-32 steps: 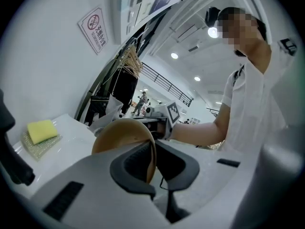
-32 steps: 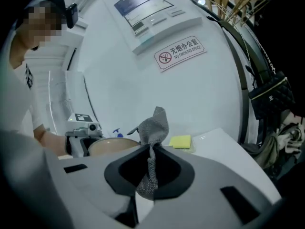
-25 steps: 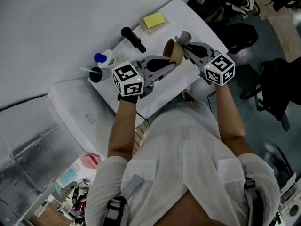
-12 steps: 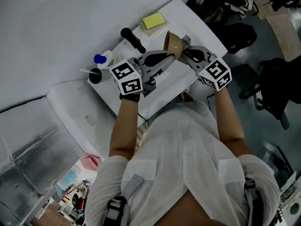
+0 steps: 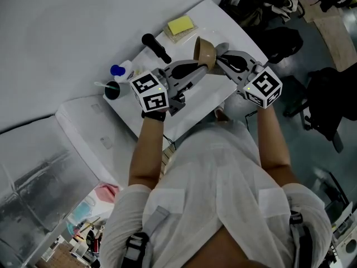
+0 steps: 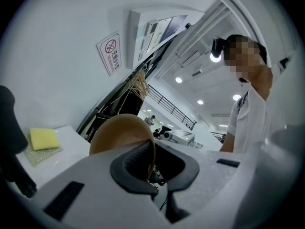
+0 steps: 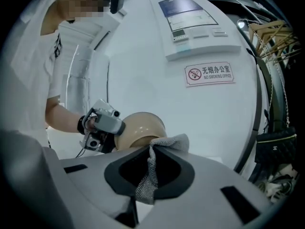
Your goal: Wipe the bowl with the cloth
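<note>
**A:** Bowl point(image 5: 205, 52): where is it? Quick.

**B:** Up off the table point(image 5: 237, 29), tipped on its edge, between your two grippers.

**A:** Left side first.

**B:** Your left gripper point(image 5: 202, 71) is clamped on the bowl's rim. The left gripper view shows the thin tan edge pinched between the jaws, with no gap. That's your only hold on it.

**A:** Right side?

**B:** Your right gripper point(image 5: 220, 59) is closed on the cloth point(image 7: 164, 141), a grey mesh. A strip hangs down between the jaws and a bunch pokes out past the tips. That bunch sits right at the bowl's rounded outside. I can't tell if it's pressing on the bowl or only touching.

**A:** How do I wipe well from here?

**B:** My read is that a rim pinch will likely let the bowl pivot, so press lightly and push toward the left jaws, not across them. Lead with the bunched end so you don't scrape the bowl with bare jaw tips. Make curved strokes that follow the bowl. Roll your left wrist to bring fresh surface round, rather than reaching with the right. The inside probably needs a pass too.

**A:** Any risks?

**B:** The cloth may slide out if it snags on the rim. Stay over the table, clear of the yellow sponge point(image 5: 182, 24) at the far edge.
</note>
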The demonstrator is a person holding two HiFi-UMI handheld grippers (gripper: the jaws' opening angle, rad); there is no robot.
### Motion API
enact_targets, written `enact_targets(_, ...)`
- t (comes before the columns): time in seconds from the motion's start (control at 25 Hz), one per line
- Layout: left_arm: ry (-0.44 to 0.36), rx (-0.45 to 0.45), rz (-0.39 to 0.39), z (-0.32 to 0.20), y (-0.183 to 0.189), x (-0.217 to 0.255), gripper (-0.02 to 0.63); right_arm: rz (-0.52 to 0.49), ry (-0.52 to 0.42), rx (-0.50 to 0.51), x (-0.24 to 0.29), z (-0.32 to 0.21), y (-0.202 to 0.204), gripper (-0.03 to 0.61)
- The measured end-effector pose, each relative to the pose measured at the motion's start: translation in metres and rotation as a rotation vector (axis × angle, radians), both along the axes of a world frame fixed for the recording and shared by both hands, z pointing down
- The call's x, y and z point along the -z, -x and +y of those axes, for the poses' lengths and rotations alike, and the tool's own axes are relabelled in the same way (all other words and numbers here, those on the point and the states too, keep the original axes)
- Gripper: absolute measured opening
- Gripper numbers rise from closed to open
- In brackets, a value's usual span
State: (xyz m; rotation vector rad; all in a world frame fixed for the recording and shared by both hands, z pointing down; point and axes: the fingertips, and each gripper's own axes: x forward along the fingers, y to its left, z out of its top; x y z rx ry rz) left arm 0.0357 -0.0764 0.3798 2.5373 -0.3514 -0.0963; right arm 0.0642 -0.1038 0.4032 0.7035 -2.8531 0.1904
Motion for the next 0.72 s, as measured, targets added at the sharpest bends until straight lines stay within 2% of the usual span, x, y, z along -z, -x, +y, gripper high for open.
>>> enact_targets(0.2, 0.001, 0.015, 0.02, 0.001, -0.002, 0.006, 0.018, 0.073, 0.006, 0.038, -0.013, 0.004, 0.003, 0.041)
enact_targets(0.4, -0.03, 0.039, -0.052, -0.005, -0.001, -0.004, 0.018, 0.104, -0.001, 0.121, -0.014, 0.023, 0.01, 0.041)
enact_targets(0.52, -0.013, 0.019, -0.064, 0.0, -0.002, -0.009, 0.018, 0.095, -0.037, 0.1, -0.004, 0.018, 0.003, 0.041)
enact_targets(0.72, 0.015, -0.027, -0.007, 0.011, -0.009, -0.002, 0.02, 0.077, -0.04, 0.051, -0.004, 0.002, -0.006, 0.041)
